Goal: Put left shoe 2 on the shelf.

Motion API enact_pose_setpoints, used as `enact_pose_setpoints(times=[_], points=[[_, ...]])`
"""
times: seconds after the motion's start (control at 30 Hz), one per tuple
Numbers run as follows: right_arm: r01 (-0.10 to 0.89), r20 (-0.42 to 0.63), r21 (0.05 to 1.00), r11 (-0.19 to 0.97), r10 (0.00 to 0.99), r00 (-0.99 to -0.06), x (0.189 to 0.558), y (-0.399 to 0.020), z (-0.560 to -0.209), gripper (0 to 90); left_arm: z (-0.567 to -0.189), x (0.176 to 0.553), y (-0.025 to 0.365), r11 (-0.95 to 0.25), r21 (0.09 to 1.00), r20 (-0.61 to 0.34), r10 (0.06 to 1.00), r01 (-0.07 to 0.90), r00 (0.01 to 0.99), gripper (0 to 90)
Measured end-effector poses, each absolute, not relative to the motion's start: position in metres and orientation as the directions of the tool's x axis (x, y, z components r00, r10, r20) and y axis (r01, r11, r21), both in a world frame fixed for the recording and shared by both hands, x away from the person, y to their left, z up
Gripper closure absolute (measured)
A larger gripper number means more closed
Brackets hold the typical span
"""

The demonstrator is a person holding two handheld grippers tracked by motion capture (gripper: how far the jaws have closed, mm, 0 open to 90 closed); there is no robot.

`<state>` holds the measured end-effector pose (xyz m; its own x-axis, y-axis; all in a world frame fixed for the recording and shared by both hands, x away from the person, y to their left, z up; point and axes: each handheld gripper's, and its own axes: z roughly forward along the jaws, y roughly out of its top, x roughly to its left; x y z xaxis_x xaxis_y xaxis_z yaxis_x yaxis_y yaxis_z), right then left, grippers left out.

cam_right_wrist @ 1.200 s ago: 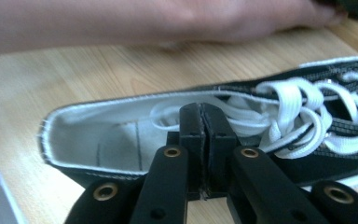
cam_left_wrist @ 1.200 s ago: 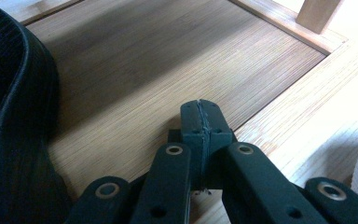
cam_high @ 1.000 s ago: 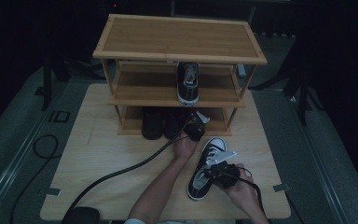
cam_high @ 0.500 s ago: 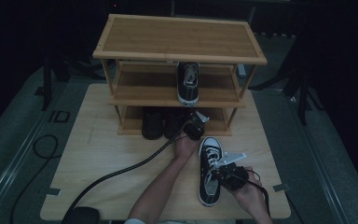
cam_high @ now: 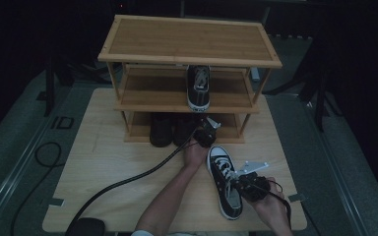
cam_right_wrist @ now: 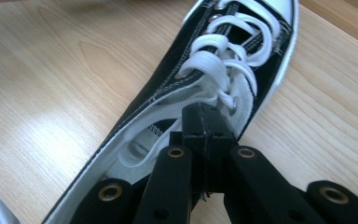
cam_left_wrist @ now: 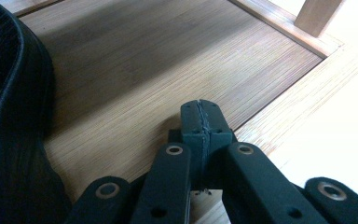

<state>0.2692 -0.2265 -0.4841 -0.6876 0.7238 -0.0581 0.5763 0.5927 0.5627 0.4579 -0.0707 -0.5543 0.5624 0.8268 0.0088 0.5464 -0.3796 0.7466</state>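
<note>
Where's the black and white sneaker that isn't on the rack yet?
In the high view the sneaker lies on the table in front of the shoe rack, toe toward it, beside the right gripper.

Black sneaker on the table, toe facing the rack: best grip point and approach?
Take the sneaker by the collar wall beside the laces, from above at the heel end. It lies sole-down with its mouth open upward, so one jaw fits inside and one outside. The right claw is shut there now.

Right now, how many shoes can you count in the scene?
4: one sneaker on the rack's middle shelf, two dark shoes on the bottom shelf, one sneaker on the table. Others may be hidden.
</note>
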Motion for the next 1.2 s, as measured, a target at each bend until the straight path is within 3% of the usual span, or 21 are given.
enact_pose_setpoints(times=[0.17,0.47,0.77,1.2], points=[[0.583,-0.127,0.546,0.602,0.747,-0.652,0.270,-0.235,-0.484,90.0,-0.554,0.458,-0.071,-0.379,0.747,0.009,0.827,0.546,0.562,90.0],[0.601,-0.122,0.562,0.568,0.776,-0.620,0.273,-0.251,-0.481,89.8,-0.554,0.458,-0.071,-0.383,0.748,0.014,0.826,0.542,0.563,90.0],[0.555,-0.134,0.627,0.546,0.778,-0.614,0.269,-0.260,-0.467,77.9,-0.554,0.458,-0.071,-0.384,0.748,0.015,0.826,0.542,0.564,90.0],[0.595,-0.120,0.531,0.603,0.749,-0.652,0.281,-0.256,-0.483,79.8,-0.554,0.458,-0.071,-0.384,0.748,0.015,0.825,0.542,0.565,90.0]])
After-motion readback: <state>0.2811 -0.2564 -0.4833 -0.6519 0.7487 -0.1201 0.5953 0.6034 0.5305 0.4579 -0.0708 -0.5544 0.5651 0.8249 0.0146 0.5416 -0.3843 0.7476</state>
